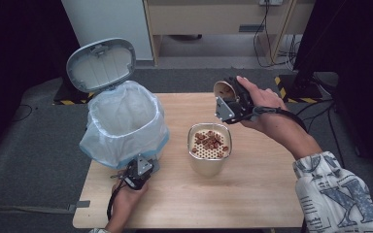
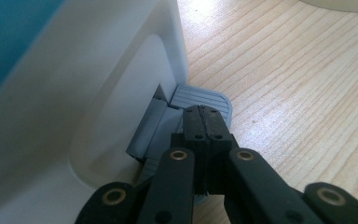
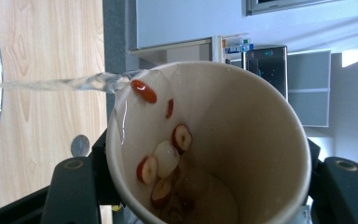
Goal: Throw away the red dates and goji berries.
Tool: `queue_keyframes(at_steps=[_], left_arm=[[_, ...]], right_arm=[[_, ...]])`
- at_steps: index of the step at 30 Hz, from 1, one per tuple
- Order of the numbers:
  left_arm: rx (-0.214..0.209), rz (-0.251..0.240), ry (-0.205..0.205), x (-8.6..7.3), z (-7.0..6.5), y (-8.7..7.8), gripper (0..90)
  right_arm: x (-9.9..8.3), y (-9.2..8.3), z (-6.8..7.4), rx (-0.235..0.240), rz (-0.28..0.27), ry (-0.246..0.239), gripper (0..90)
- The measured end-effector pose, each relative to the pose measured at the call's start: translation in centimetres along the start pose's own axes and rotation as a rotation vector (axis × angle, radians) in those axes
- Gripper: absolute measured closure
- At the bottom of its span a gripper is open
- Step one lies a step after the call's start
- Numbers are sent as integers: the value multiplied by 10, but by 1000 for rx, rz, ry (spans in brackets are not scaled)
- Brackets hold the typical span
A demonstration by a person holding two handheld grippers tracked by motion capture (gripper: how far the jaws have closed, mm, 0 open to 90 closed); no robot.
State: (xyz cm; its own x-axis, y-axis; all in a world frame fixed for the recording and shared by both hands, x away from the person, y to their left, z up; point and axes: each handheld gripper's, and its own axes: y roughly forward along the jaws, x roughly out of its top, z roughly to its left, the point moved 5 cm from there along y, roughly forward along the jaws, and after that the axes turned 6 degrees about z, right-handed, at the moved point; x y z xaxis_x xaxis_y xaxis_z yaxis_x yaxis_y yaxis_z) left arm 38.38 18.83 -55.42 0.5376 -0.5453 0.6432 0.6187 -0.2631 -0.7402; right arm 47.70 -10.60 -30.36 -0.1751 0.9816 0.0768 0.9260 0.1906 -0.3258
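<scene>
A white pedal bin [image 1: 126, 121] lined with a pale bag stands at the table's left, its grey lid [image 1: 101, 64] raised. My left gripper [image 1: 138, 172] is shut, and its joined tips [image 2: 205, 116] rest on the bin's grey pedal [image 2: 200, 98]. My right gripper [image 1: 228, 99] is shut on a paper cup [image 1: 222, 90], tipped on its side above a cream container [image 1: 209, 162] topped with a perforated strainer. Red date slices [image 1: 209, 141] lie on the strainer. Inside the cup [image 3: 251, 130], more slices [image 3: 182, 137] cling to the wall, and a stream of water [image 3: 65, 84] runs from its rim.
The wooden table [image 1: 252, 194] has bare room on its right and front. Grey carpet surrounds it. A wooden cabinet [image 1: 213, 19] and cables [image 1: 272, 43] stand behind, and yellow-black floor tape [image 1: 291, 94] lies past the far right corner.
</scene>
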Motion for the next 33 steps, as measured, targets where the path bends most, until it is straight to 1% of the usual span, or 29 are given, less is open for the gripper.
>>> queue_keyframes(at_steps=[1, 3, 6, 16, 21, 33], left_arm=[[0, 2, 1, 0, 0, 0, 898], [0, 1, 1, 0, 0, 0, 898], [0, 1, 1, 0, 0, 0, 898], [0, 2, 1, 0, 0, 0, 898], [0, 2, 1, 0, 0, 0, 898], [0, 0, 0, 0, 0, 0, 898]], right_arm=[[0, 0, 0, -6, 4, -15, 350], [0, 1, 3, -23, 24, -73, 350], [1, 1, 4, -36, 40, -123, 350], [2, 0, 3, -46, 42, -135, 350], [4, 0, 5, -48, 50, -167, 350], [7, -1, 5, -49, 46, -172, 350]])
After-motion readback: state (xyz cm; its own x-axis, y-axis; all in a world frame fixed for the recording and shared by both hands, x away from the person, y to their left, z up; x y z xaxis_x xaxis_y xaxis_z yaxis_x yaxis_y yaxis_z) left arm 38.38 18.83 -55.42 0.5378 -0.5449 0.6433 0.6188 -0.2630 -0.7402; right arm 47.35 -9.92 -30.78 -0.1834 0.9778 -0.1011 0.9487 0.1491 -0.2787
